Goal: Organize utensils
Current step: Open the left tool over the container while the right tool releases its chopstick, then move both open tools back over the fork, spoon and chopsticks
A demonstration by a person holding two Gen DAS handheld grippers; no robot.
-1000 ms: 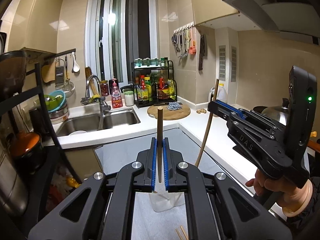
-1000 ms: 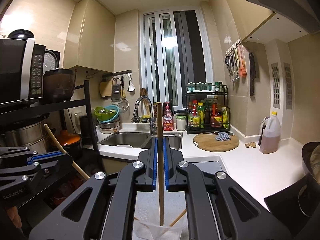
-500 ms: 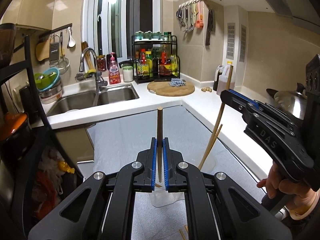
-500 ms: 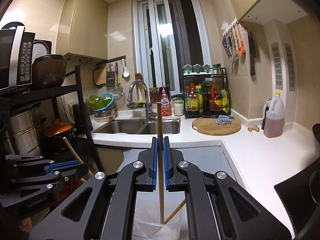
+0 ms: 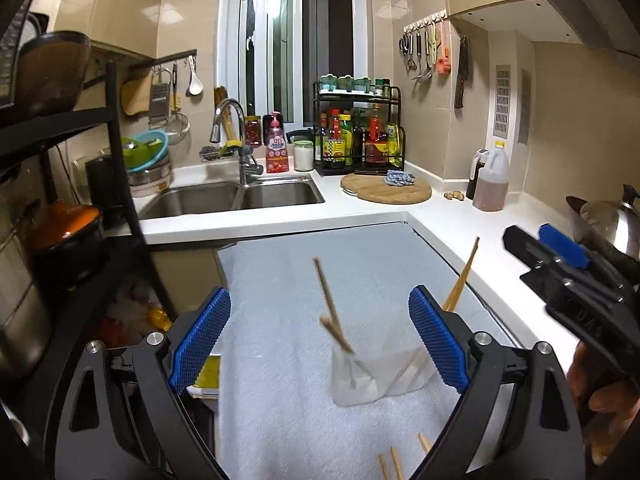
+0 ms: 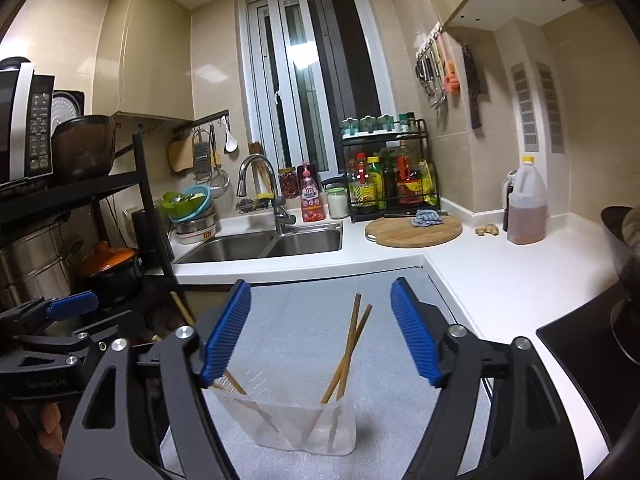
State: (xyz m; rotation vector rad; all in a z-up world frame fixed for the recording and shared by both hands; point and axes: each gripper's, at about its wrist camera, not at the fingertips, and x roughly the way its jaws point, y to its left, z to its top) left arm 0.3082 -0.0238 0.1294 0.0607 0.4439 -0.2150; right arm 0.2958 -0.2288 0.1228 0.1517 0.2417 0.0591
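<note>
A clear plastic cup (image 6: 304,424) stands on the grey mat (image 6: 296,320); it also shows in the left wrist view (image 5: 376,376). Wooden chopsticks (image 6: 348,348) lean inside it, a pair to the right and others to the left (image 5: 330,308). My right gripper (image 6: 320,328) is open and empty just above the cup. My left gripper (image 5: 320,340) is open and empty, with the cup between its blue pads (image 5: 436,340). The right gripper also shows at the right edge of the left wrist view (image 5: 568,264). More chopstick tips (image 5: 394,466) lie on the mat at the bottom.
A white counter (image 6: 500,264) wraps around the mat, with a double sink (image 6: 264,244), a round cutting board (image 6: 412,232), an oil jug (image 6: 526,204) and a condiment rack (image 6: 388,176). A black shelf (image 6: 140,208) with pots stands left. A kettle (image 5: 608,220) sits right.
Both grippers have opened and let go of their chopsticks, which now lean in the cup. Both grippers have drawn back and tilted down toward the cup.
</note>
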